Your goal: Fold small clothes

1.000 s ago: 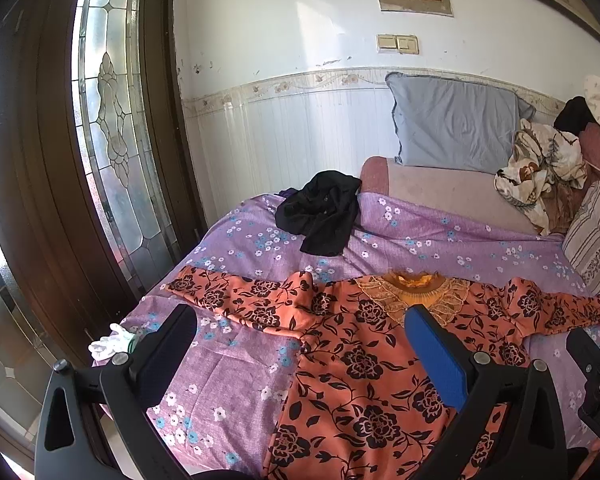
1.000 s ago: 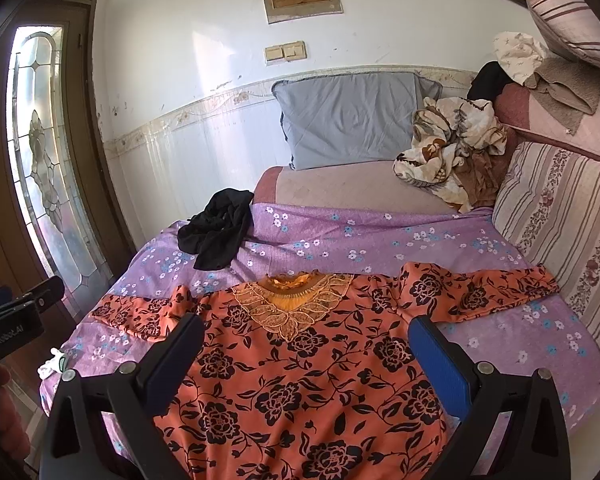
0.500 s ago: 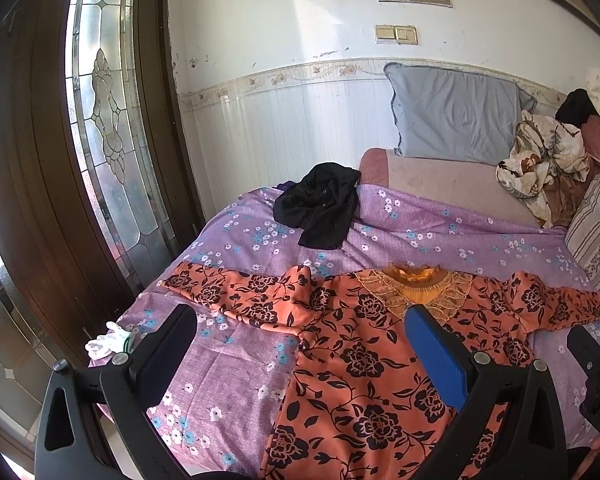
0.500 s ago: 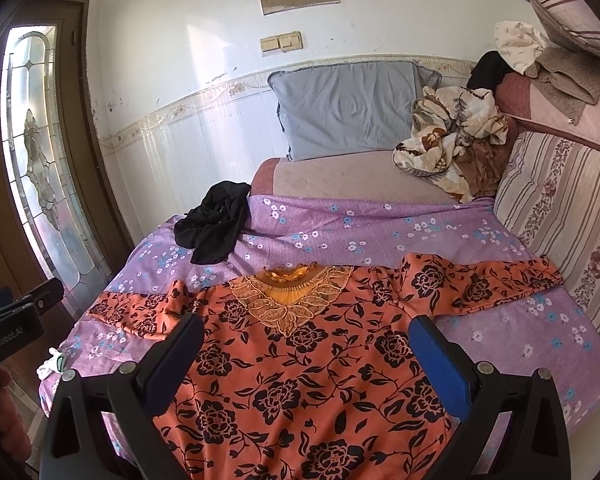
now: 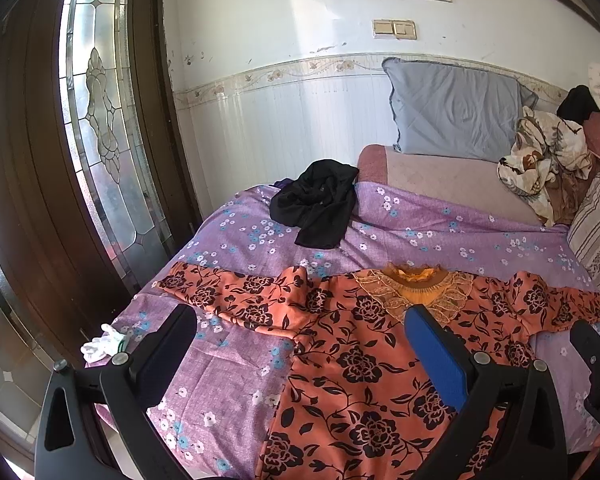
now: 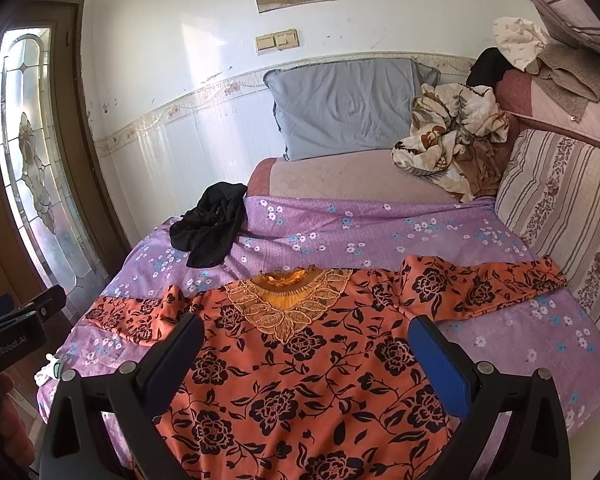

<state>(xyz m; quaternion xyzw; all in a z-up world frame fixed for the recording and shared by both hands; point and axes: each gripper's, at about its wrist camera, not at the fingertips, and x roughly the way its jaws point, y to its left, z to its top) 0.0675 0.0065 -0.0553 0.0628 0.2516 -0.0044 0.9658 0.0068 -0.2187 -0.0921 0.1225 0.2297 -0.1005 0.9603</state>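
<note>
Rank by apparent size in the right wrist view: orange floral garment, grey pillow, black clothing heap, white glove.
1. Orange floral garment, though nearness inflates it.
2. Grey pillow.
3. Black clothing heap.
4. White glove, partly cut off at the bed edge.

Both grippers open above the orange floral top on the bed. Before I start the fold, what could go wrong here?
The orange floral top lies on a loose purple sheet, so a pinch may catch both layers. Its sleeve on the door side is already bunched and could fold crooked. That sleeve ends near the bed's edge, beside a white glove, so a tug might drag it off.
</note>
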